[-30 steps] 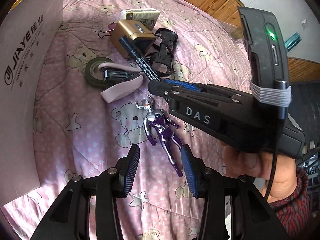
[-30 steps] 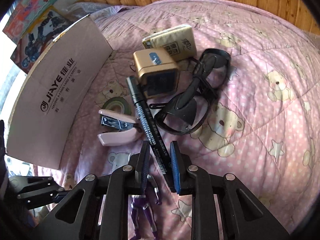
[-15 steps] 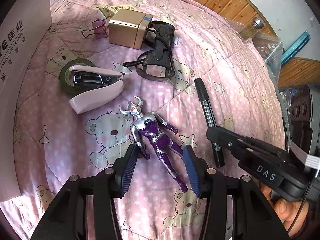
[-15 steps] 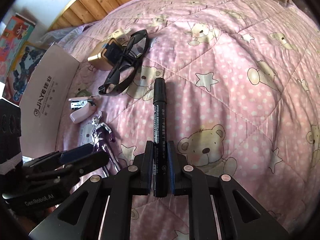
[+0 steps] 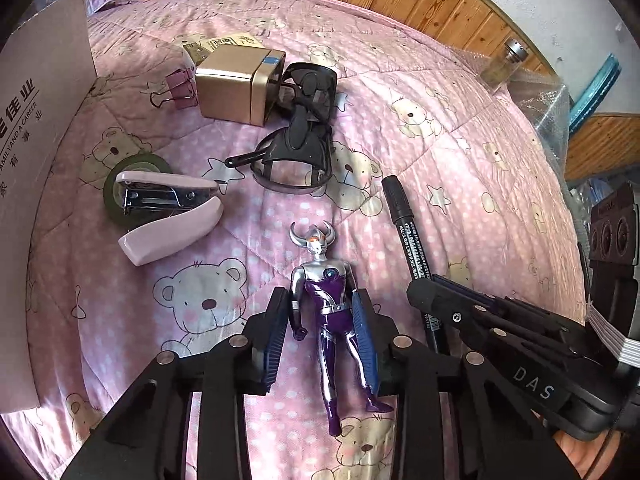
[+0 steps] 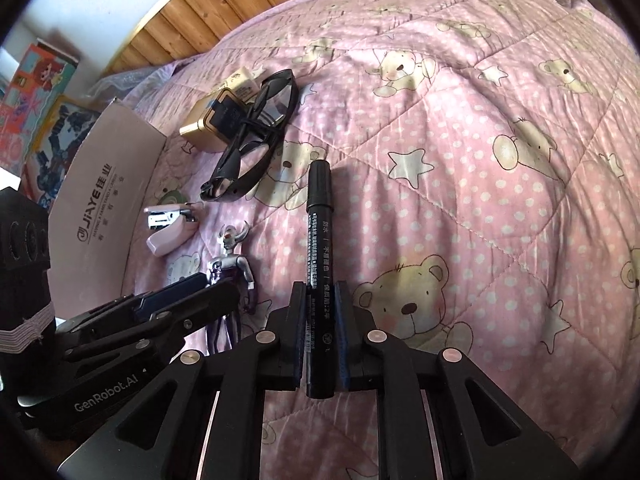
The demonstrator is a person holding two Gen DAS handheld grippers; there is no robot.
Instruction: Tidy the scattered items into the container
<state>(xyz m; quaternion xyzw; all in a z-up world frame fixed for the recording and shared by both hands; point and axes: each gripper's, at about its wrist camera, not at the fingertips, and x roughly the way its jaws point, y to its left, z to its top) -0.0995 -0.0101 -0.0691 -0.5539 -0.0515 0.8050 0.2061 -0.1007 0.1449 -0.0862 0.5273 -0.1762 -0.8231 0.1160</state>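
Cardboard box [image 5: 44, 128] is standing open at the bed's [image 5: 460, 128] left edge. Left tongs [image 5: 322, 340] are straddling, spread, the toy figure [image 5: 330, 300]; right tongs [image 6: 318, 340] are pinching the marker [image 6: 319, 240], which risks slipping on its glossy barrel.

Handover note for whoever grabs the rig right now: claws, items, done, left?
Right claw: shut on the marker.
Left claw: open, straddling the toy figure on the quilt, not gripped.
Cardboard box at far left; its inside is not visible.
Still on the quilt: stapler, tape roll, binder clip, gold box, glasses.
Left: box all of these.
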